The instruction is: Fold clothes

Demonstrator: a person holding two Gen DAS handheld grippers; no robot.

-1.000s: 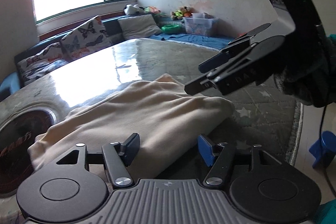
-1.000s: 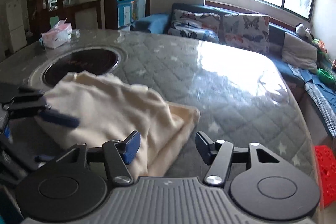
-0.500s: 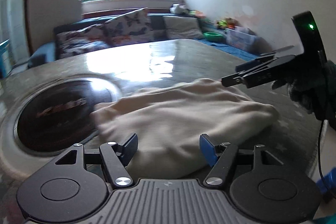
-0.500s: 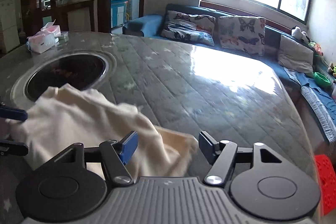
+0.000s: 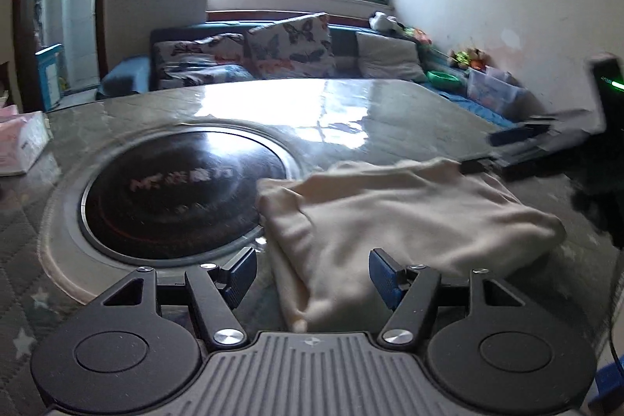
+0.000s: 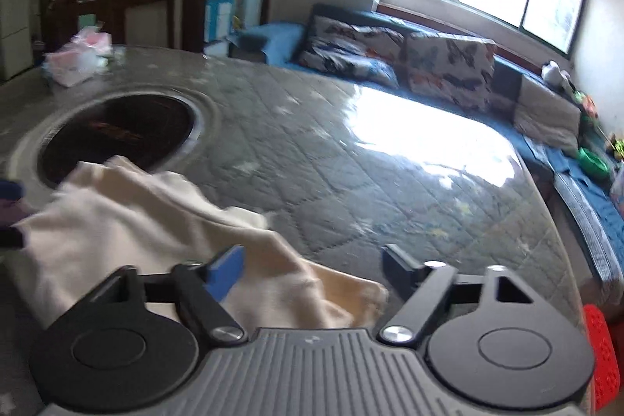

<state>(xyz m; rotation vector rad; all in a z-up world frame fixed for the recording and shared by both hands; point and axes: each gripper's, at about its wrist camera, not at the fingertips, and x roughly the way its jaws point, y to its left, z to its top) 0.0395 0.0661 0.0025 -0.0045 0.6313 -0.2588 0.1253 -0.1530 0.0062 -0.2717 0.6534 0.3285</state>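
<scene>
A cream garment (image 5: 401,217) lies folded in a loose bundle on the quilted grey table cover (image 5: 351,112), next to a round black hob. My left gripper (image 5: 312,273) is open, its blue pads on either side of the garment's near edge. In the right wrist view the same garment (image 6: 148,221) lies at lower left, and my right gripper (image 6: 314,266) is open over its right-hand corner. The right gripper also shows blurred at the far right of the left wrist view (image 5: 518,151), beside the garment's far edge. The left gripper's fingertips (image 6: 9,209) show at the left edge.
A round black hob (image 5: 183,193) is set in the table to the left of the garment. A tissue pack (image 5: 19,147) lies at the table's left edge. A sofa with butterfly cushions (image 5: 288,45) runs behind the table. A red basket (image 6: 602,349) stands by the table's right side.
Both grippers have swung left around the garment, so the hob now fills the left of the left wrist view. The garment looks more bunched. Both grippers stayed open.
</scene>
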